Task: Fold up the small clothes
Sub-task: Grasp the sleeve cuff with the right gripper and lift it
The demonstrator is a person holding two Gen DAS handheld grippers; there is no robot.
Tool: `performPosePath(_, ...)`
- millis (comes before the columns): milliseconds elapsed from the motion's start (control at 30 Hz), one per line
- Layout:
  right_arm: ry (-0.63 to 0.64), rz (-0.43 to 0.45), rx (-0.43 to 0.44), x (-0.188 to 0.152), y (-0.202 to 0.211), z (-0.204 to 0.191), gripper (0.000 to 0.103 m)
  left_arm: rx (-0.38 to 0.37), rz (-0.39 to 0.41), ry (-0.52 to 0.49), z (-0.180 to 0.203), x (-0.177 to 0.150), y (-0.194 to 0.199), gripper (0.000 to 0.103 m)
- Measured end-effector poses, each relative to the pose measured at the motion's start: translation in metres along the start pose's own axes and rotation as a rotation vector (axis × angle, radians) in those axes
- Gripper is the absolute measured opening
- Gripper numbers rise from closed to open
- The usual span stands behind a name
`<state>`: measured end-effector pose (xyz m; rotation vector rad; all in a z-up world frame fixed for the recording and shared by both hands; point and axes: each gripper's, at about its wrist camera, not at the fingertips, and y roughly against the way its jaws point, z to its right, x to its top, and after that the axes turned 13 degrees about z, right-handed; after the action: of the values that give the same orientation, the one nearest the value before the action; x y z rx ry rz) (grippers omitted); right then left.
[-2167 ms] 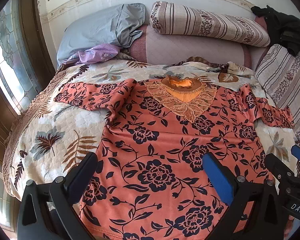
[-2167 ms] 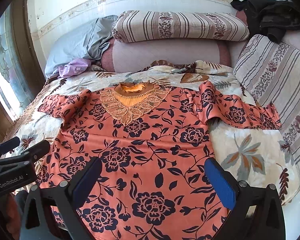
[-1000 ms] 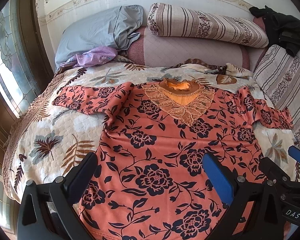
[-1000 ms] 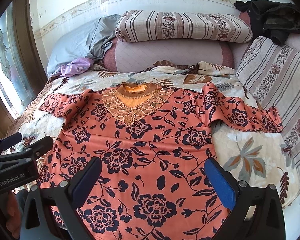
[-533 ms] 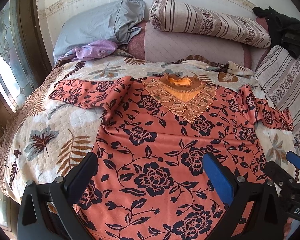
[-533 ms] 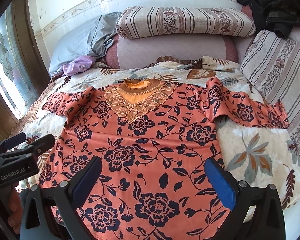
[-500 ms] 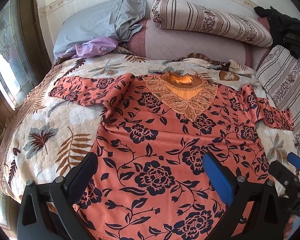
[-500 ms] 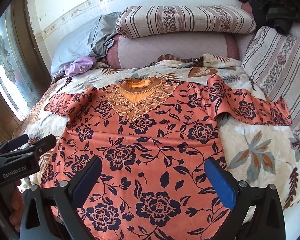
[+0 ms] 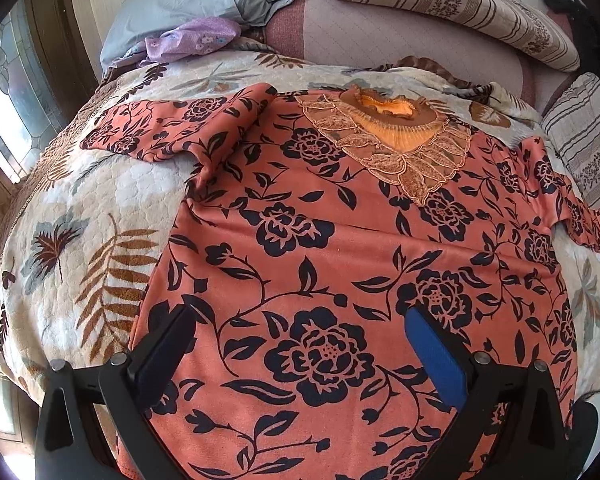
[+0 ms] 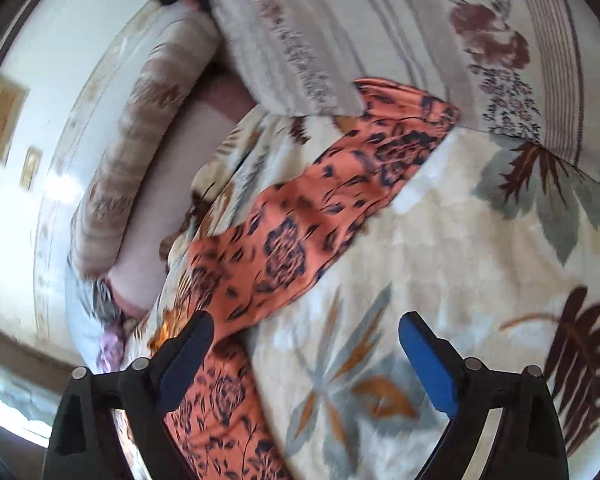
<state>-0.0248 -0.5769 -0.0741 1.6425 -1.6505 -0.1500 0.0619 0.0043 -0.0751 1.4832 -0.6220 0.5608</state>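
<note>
I see an orange floral blouse (image 9: pixel 320 248) spread flat on the quilted bed (image 9: pixel 80 240). My left gripper (image 9: pixel 300 344) and right gripper (image 10: pixel 304 344) hover, fingers spread, holding nothing.

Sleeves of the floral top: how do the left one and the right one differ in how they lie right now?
The left sleeve lies bunched at the shoulder and ends on the bedspread, away from any cushion. The right sleeve stretches out with its cuff against the striped cushion, and the open right gripper faces it. Both lie unfolded, in the same orange cloth with dark flowers.
</note>
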Motion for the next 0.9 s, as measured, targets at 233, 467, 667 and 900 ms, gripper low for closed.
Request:
performPosePath(233,-0.167,0.011,-0.065,0.056,-0.069,0.036,0.067,0.026,-0.032,-0.01,0.002,0.003,-0.025,0.103)
performPosePath(467,-0.191,0.065,-0.144,0.077,-0.096,0.035,0.053,0.02,-0.035,0.005,-0.006,0.005,-0.036,0.103)
performPosePath(667,0.034,0.095,-0.255,0.086,-0.088,-0.009,0.009,0.022,-0.019,0.064,-0.036,0.0,-0.033,0.103)
performPosePath(900,0.437,0.217,0.116,0.044,-0.017,-0.225,0.008,0.023,0.008,0.168,-0.08,-0.006,-0.028,0.103)
